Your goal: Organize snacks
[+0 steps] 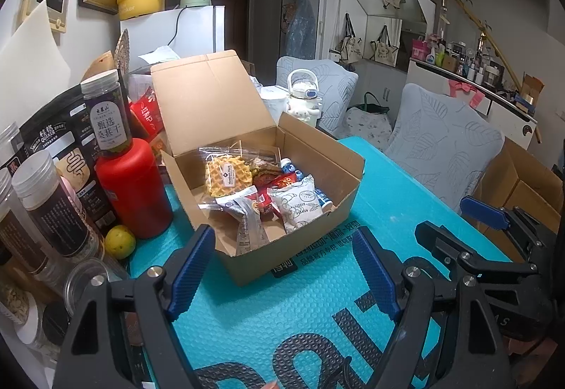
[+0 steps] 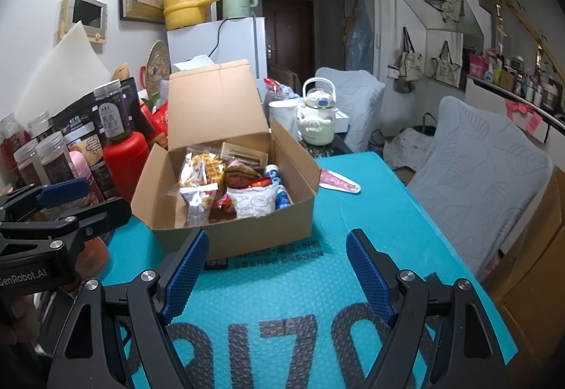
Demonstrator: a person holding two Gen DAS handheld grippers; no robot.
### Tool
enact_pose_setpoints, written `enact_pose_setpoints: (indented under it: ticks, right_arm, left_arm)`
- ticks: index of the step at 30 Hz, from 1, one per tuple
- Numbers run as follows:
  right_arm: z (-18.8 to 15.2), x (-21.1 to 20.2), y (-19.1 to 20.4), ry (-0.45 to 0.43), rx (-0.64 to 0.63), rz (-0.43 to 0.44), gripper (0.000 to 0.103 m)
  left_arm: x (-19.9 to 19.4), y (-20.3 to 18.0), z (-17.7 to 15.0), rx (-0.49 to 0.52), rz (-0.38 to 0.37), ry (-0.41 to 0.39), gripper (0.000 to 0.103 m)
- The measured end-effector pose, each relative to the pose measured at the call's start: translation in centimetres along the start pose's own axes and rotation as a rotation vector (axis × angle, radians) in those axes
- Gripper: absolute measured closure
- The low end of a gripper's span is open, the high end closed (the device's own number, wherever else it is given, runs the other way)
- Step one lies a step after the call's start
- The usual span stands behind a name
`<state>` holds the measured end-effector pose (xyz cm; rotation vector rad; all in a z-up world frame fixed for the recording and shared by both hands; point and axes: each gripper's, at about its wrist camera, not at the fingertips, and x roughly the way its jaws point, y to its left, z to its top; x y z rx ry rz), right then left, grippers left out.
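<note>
From my left gripper (image 1: 284, 267), jaws apart and holding nothing, I see the open cardboard box (image 1: 310, 240) of snacks just ahead on the teal mat (image 1: 406, 198), a waffle (image 1: 229, 176) inside. From my right gripper (image 2: 277, 270), also apart and empty, the box (image 2: 247, 233) sits ahead, a pink wrapper (image 2: 339, 183) beside it.

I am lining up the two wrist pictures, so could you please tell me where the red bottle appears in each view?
Left wrist view: the red bottle stands left of centre, close beside the open cardboard box, with a jar on top of it.
Right wrist view: the red bottle stands further left, again left of the cardboard box, and looks smaller.
Shared landmark: the waffle in the box.
</note>
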<state>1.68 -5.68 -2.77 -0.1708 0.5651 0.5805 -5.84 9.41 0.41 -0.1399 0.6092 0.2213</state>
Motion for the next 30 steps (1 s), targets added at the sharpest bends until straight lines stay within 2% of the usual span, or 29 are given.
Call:
enact_pose_setpoints:
  ticks: [30]
  right_arm:
    - [-0.53, -0.81, -0.66, 0.007, 0.015, -0.016, 0.022]
  left_arm:
    - [-0.24, -1.02, -0.55, 0.04, -0.005, -0.002, 0.023]
